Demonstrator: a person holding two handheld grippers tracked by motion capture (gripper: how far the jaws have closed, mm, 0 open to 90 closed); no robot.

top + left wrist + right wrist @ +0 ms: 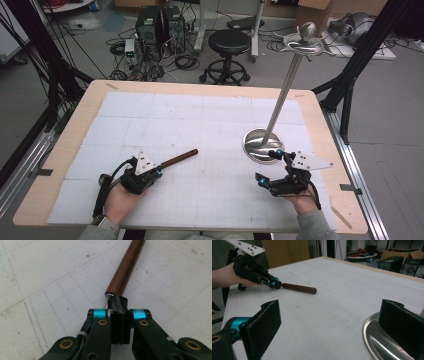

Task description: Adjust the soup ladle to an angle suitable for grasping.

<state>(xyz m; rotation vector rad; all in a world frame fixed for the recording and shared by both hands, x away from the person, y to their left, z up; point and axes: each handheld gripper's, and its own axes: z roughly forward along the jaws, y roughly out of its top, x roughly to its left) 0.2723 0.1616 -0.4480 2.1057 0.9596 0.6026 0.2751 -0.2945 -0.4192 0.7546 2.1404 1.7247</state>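
Two hand-held grippers work low over a white gridded mat (200, 125) on a wooden table (75, 130); no brand name, label or writing can be read anywhere on the tools or mat.

Nearest the person, the left gripper (159, 173) has its jaws pressed fully together on the metal end of a brown wooden rod (179, 158). In the left gripper view the black pads (120, 315) clamp that narrow metal tip, and the rod (126, 267) runs straight away from them, angled up off the mat. In the right gripper view the same rod (299, 288) sticks out level from the left gripper (277, 285), its far end free.

The right gripper (269, 166) stands with its jaws spread wide and nothing between them, its far jaw just at the near rim of a polished steel stand's round base (260, 145). A slim steel pole (285, 90) rises tilted from that base to a knobbed top.

Between the two grippers the mat lies bare, and open mat continues to the table's far edge. Beyond stand a black stool (228, 52) and tangled cables on the floor.
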